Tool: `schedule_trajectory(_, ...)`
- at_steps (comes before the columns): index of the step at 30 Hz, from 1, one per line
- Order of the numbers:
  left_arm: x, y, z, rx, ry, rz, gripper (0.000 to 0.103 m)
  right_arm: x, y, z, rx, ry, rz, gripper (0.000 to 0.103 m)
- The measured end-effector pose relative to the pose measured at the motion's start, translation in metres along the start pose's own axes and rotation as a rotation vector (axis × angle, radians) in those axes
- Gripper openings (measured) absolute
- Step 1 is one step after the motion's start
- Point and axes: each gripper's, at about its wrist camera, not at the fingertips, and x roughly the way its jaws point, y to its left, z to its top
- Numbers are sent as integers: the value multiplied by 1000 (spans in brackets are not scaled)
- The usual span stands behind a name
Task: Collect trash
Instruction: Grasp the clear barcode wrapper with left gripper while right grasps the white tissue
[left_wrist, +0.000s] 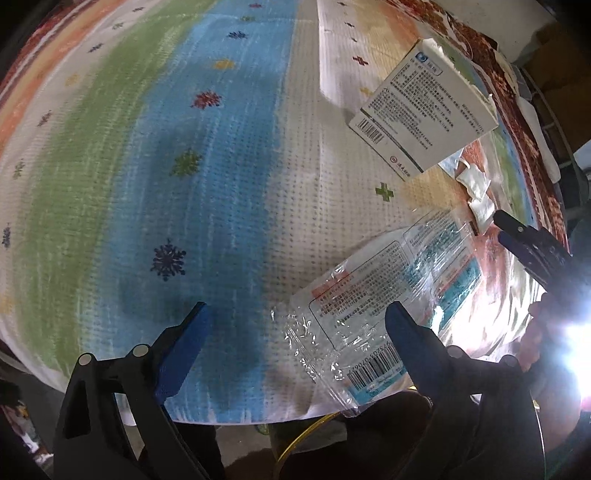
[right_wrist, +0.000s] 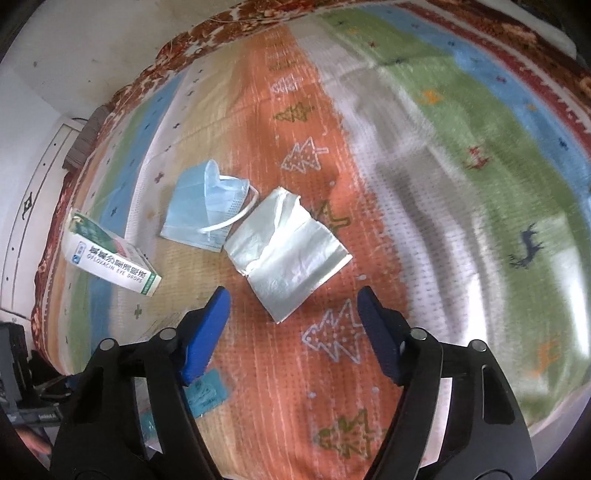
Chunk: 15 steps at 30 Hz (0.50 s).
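1. Through the left wrist camera I see my left tongs (left_wrist: 295, 325) standing wide, pointed down at a striped blanket (left_wrist: 155, 155) with snowflake and cross motifs that covers the surface.
2. A crinkled clear plastic wrapper (left_wrist: 376, 291) with printed text and a barcode lies at the blanket's near edge. Its corner reaches in between the blue pads; the right-hand pad sits over it, but I cannot tell whether it touches. The left-hand pad is well apart from it.
3. Beyond the wrapper a white medicine box (left_wrist: 424, 110) shows its printed back, and crumpled white paper (left_wrist: 476, 192) lies near the tip of my right tongs (left_wrist: 511, 230), which enter at the right edge. A strong glare whites out the lower right corner.
4. Through the right wrist camera I see the right tongs (right_wrist: 293, 299) partly open, empty, above the orange stripe with tree motifs.
5. A folded white tissue (right_wrist: 288, 251) lies just ahead of the pads, apart from both.
6. A light blue face mask (right_wrist: 203, 206) touches the tissue's far left corner, ear loop curling out.
7. The box, marked as eye drops (right_wrist: 110, 254), sits left of the mask. A teal printed scrap (right_wrist: 205, 395) shows behind the left-hand finger.
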Motion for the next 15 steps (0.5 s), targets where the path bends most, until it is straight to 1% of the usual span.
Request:
schedule_trajectory(4,3,2,2,-1,-1,-27,88,9,2,3,0,-5,-1,64)
schedule_trajectory(6,6,0,2,7,-4,-33,78,12,3,4,2,-5,-1,61)
schedule_trajectory(7,7,-3,1,16,1,-36,76,13,3,4,2,-4,-8,59)
schedule_trajectory(9,11,-9,-1,47,12,-21,65,17,7,3,-16,0,-41,57)
schedule_trajectory(10,12,-12,-3,61,15,-11,62,19,11,3,-28,1,-55,56)
schedule_trajectory(11,13,-15,-4,73,18,-1,57,20,12,3,-37,1,-63,50)
schedule_trajectory(12,15,-19,-5,81,20,8,51,21,14,3,-43,3,-71,47)
schedule_trajectory(13,16,-22,-5,91,20,20,48,22,15,3,-46,4,-79,41)
schedule_trajectory(14,17,-26,-7,107,19,36,45,23,17,3,-54,5,-88,38)
schedule_trajectory(15,18,-31,-9,122,18,47,39,24,19,3,-70,6,-96,36)
